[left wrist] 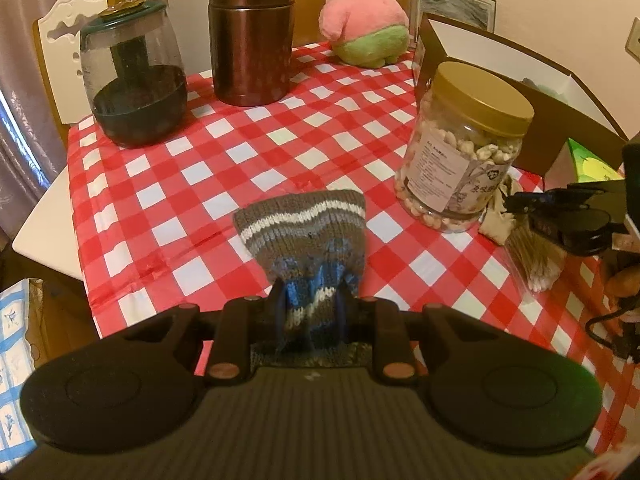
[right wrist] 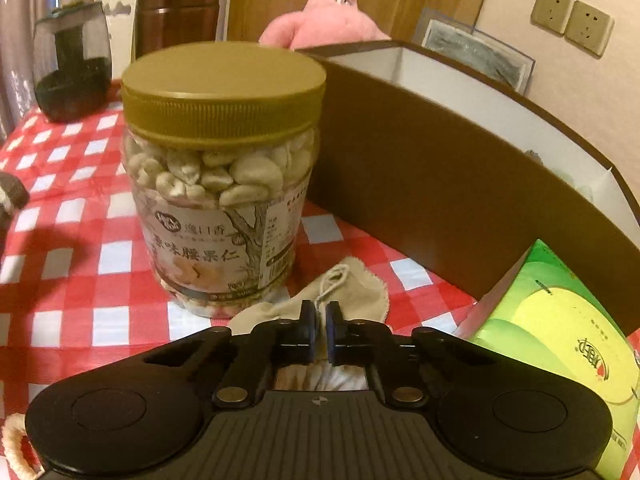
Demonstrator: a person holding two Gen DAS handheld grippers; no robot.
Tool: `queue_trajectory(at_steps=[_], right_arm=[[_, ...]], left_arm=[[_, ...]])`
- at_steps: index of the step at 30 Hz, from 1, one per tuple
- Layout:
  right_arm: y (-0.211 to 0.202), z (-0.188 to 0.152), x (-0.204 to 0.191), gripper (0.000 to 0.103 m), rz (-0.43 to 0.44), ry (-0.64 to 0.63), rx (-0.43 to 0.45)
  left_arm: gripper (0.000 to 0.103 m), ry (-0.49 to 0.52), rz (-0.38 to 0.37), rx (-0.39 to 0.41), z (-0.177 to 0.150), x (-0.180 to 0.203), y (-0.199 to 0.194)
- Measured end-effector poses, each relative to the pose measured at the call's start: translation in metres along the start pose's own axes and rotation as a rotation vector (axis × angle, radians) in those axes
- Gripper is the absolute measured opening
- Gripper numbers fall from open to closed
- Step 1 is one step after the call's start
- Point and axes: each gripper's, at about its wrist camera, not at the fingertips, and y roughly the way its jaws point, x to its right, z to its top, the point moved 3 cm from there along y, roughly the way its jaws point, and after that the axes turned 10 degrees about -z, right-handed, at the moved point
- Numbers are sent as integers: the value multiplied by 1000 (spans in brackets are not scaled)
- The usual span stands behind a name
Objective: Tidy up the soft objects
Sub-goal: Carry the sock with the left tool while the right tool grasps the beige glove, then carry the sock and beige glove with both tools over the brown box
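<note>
Sorting under way: left tool clamps the knitted hat, right tool pinches the beige pouch (drawstring between its tips) beside the brown box; pink plush untouched at the tabletop's far edge.

Knit hat lay on the checked tablecloth, near end inside the left gripper. Nut jar stood to its right, open box behind and right of the jar. Small cloth pouch lay at the jar's foot, between the fingers of the right gripper. Tissue box sat right of the pouch, before the open box. Glass jar, metal canister and plush toy stood along the far edge, left to right.
</note>
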Motion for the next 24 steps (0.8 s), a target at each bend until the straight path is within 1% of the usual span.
queue_trajectory(at_steps=[8, 13, 20, 24], right_arm=[[-30, 8, 9, 2, 21, 73, 53], [-55, 11, 17, 2, 35, 125, 88], [-102, 11, 36, 2, 67, 231, 118], [-134, 4, 56, 2, 94, 321, 133]], left_arm=[[22, 16, -5, 20, 0, 2, -11], [22, 38, -21, 36, 1, 7, -22], [22, 104, -60, 49, 5, 25, -38], [22, 145, -95, 70, 8, 41, -48]])
